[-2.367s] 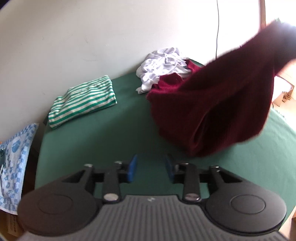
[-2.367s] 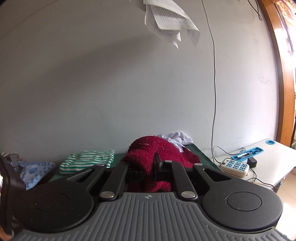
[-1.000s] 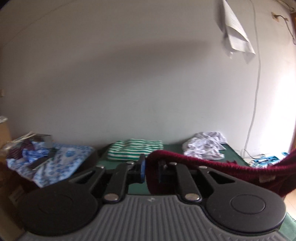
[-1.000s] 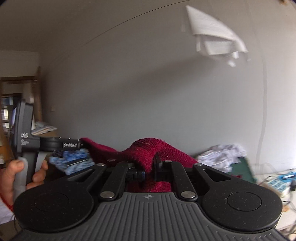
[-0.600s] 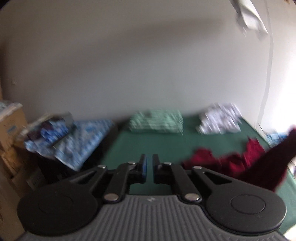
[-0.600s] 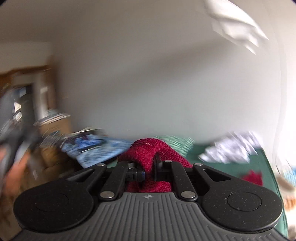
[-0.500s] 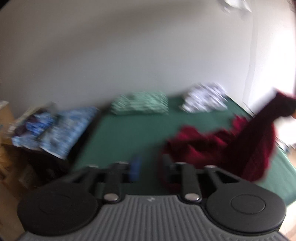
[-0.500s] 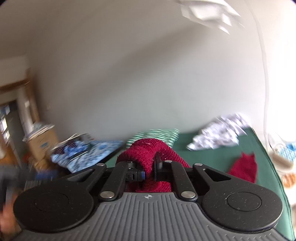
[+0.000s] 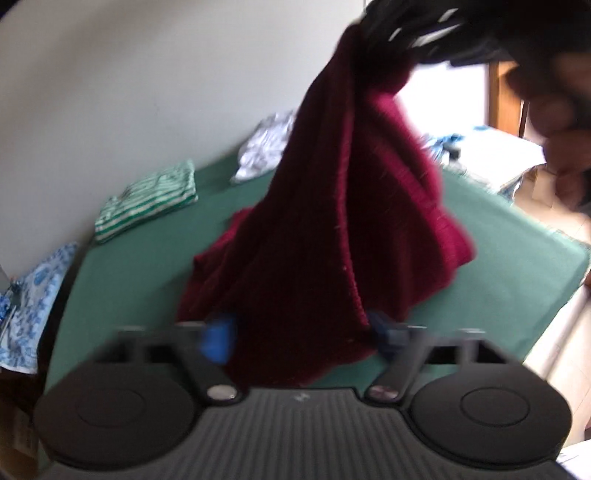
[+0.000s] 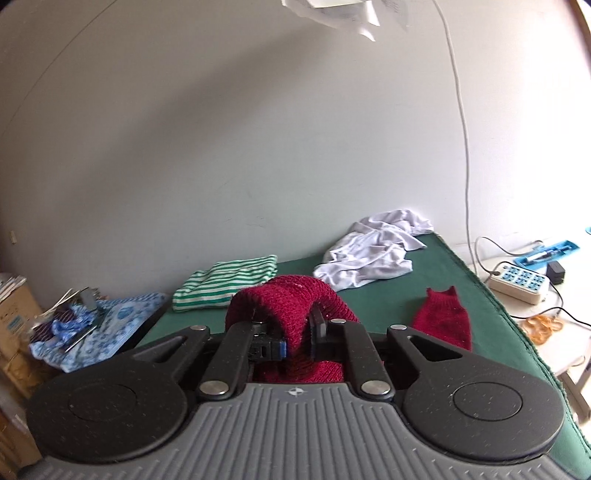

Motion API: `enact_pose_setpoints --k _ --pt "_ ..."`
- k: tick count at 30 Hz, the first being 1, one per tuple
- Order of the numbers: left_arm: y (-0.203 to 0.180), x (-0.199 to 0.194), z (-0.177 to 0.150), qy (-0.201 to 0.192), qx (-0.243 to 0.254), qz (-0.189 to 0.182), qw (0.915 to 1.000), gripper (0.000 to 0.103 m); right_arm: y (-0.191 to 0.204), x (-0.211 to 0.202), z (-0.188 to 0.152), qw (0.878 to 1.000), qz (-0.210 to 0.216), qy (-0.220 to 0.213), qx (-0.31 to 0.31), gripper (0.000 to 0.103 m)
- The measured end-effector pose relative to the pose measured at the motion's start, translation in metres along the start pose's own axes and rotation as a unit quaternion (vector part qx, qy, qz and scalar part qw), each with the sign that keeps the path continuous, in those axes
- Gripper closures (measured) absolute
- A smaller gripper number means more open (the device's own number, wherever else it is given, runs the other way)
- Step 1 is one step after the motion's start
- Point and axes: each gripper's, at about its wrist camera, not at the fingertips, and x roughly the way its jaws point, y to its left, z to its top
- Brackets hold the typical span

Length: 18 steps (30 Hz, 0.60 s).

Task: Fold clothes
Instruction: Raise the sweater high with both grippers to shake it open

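A dark red knit garment [image 9: 332, 221] hangs over the green table cover [image 9: 129, 277] from my right gripper [image 9: 424, 22], which is blurred at the top right with a hand [image 9: 554, 110] behind it. The garment's lower hem dangles between the blue pads of my left gripper [image 9: 301, 332]. Those jaws stand wide and are closing, and the pads do not press the cloth. In the right wrist view my right gripper [image 10: 297, 339] pinches a fold of the red garment [image 10: 295, 295] while its jaws ease open slightly. One sleeve [image 10: 441, 321] lies on the table [image 10: 443, 266].
A folded green-and-white striped shirt [image 10: 225, 284] and a crumpled white garment [image 10: 373, 254] lie at the table's far side by the wall. A blue patterned cloth [image 10: 110, 325] and a cardboard box [image 10: 14, 314] sit off the left edge. A power strip [image 10: 517, 280] is on the right.
My left gripper let go of the red garment, opened and dropped towards the table. The garment now hangs from the right gripper alone, its hem between the left jaws.
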Motion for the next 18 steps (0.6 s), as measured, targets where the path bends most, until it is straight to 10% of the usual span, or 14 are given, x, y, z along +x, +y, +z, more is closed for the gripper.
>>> enact_pose_setpoints --k 2,10,18 --pt "0.024 0.004 0.004 -0.004 -0.028 -0.009 0.9996 0.081 0.001 0.000 -0.003 1.000 -0.019 -0.003 -0.014 0.088" --pt "0.089 0.023 0.026 -0.018 -0.041 0.051 0.9977 0.088 -0.004 0.015 -0.022 0.993 -0.071 0.044 -0.085 0.047" --pt "0.116 0.028 0.035 -0.026 -0.057 0.052 0.9967 0.088 -0.019 0.016 -0.024 0.991 -0.093 0.045 -0.087 0.045"
